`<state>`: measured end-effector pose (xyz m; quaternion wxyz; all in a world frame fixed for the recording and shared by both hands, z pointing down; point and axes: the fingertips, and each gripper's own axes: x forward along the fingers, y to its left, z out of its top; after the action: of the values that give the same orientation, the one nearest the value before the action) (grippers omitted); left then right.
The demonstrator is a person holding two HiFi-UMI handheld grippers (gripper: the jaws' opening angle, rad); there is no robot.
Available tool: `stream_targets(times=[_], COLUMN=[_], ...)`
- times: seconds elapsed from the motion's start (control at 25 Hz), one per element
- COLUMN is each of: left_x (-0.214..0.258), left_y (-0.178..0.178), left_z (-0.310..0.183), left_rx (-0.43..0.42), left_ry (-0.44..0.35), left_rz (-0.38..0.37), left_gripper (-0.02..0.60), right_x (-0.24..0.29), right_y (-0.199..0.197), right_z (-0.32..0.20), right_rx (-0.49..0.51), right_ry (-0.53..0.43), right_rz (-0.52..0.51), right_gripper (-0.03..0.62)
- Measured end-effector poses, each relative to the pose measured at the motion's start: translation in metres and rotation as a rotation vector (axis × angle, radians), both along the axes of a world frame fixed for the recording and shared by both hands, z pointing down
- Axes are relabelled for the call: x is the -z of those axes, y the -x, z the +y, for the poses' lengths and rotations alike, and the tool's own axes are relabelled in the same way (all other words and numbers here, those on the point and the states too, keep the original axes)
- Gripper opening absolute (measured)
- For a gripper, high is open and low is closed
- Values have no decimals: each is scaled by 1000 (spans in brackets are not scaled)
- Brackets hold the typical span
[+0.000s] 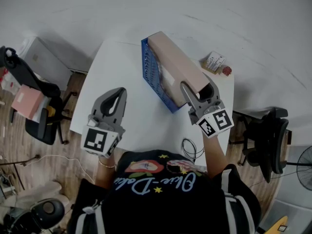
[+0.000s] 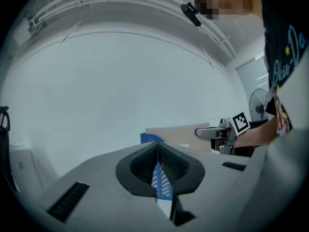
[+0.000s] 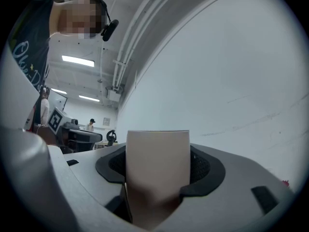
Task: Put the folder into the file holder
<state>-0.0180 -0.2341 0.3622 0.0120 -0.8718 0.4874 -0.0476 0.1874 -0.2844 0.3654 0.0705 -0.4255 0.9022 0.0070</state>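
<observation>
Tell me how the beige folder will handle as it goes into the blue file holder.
Probably stiff: the folder juts straight out from the right gripper, held at one end, without sagging. It looks thick and boxy, so likely somewhat heavy at that long overhang. Its smooth cover might pivot between the jaws.

The folder [image 1: 176, 67] is a plain pale beige-pink. The file holder [image 1: 151, 74] is bright blue, with rows of small slots in its wall. The surface [image 1: 112, 72] is white. The left hand-held gripper [image 1: 118, 92] and the right hand-held gripper [image 1: 197, 89] are grey, black and ribbed on the inside. Each bears black-and-white square markers.
</observation>
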Motion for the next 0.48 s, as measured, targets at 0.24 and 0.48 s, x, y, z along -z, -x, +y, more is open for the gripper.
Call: stream_targets(times=[0.24, 0.48], left_x=[2, 0], left_y=[-3, -7], left_z=[7, 15], left_rx=[-10, -33], left_ry=[6, 15], left_rz=[7, -2], left_gripper=[5, 5], right_x=[0, 4], right_y=[2, -6], right_z=[2, 6], right_rx=[11, -25], right_ry=[2, 17], right_rz=[16, -20], right_gripper=[273, 276])
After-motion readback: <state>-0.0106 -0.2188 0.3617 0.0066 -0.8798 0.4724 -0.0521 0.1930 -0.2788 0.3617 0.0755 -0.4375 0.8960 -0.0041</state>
